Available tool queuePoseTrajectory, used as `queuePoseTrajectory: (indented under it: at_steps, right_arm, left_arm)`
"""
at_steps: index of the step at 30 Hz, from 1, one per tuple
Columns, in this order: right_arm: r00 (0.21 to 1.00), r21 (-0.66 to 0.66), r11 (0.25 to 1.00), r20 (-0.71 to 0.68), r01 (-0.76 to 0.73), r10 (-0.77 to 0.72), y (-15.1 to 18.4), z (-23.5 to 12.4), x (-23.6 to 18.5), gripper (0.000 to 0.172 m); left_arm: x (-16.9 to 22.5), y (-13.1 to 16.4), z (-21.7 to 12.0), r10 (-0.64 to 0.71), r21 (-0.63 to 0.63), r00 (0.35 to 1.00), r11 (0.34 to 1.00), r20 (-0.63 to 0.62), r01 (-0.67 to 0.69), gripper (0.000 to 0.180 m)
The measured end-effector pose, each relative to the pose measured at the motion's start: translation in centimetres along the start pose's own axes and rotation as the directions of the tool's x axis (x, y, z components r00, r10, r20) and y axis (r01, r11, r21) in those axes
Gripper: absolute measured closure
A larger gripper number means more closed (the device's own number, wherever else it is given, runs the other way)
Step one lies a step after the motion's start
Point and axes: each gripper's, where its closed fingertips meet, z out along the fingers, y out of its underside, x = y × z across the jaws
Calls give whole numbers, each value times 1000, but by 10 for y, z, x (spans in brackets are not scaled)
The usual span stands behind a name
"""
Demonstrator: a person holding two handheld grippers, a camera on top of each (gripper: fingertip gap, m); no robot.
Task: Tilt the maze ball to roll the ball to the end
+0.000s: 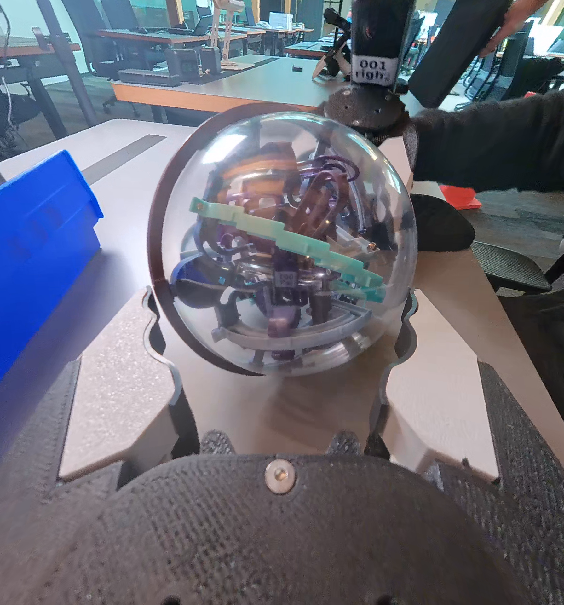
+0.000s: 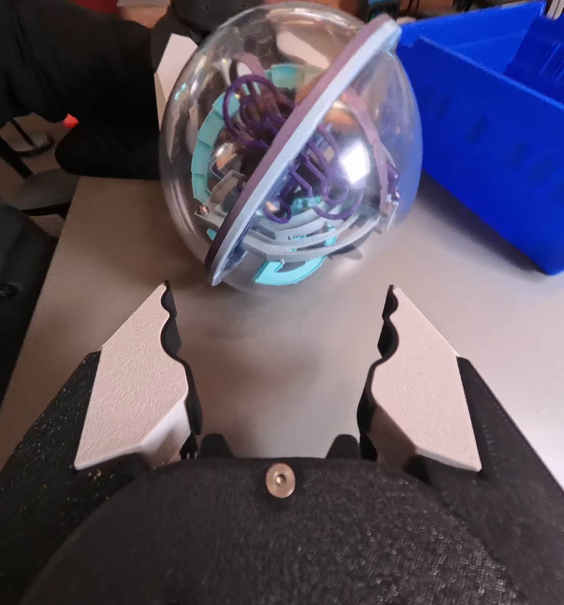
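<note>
Here the maze ball (image 1: pixel 284 242) is seen resting on the worktop (image 2: pixel 307 343) beside a blue bin (image 2: pixel 503 137), flanked by the left gripper's (image 1: pixel 279 294) spread jaws; the right gripper's (image 2: pixel 279 288) jaws are spread short of it.

The top of the maze ball (image 2: pixel 290 147) is cut off by the upper edge of the right wrist view, and its right flank and underside are smeared by blur. Whether the sphere is touched by the left gripper's fingertips (image 1: pixel 408 304) cannot be told, since the contact points are masked by its curve. The right gripper (image 1: pixel 369 108) is seen only as a body behind the ball, its fingers hidden. The blue bin (image 1: pixel 28 248) is cropped by the left edge and blurred. The sleeve (image 1: pixel 503 144) is cut by the right edge.
</note>
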Motion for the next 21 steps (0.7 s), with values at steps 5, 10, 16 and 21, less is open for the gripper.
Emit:
queuePoseTrajectory:
  at_steps: [5,10,16,21]
  right_arm:
    - [999,86,996,23,35,-37,-11,13,4,44]
    - [998,115,992,-12,58,-57,-19,20,11,53]
    - [995,141,985,-39,99,-94,-25,20,8,58]
    - [991,139,982,-67,127,-118,-24,21,4,57]
  left_arm:
    - [-4,3,-7,-13,-16,1000,1000,18,14,45]
    - [-5,9,-6,-9,-29,998,1000,55,11,46]
    - [-1,-9,-17,-68,10,994,998,90,67,35]
    - [1,-6,-7,-2,-37,987,999,161,8,34]
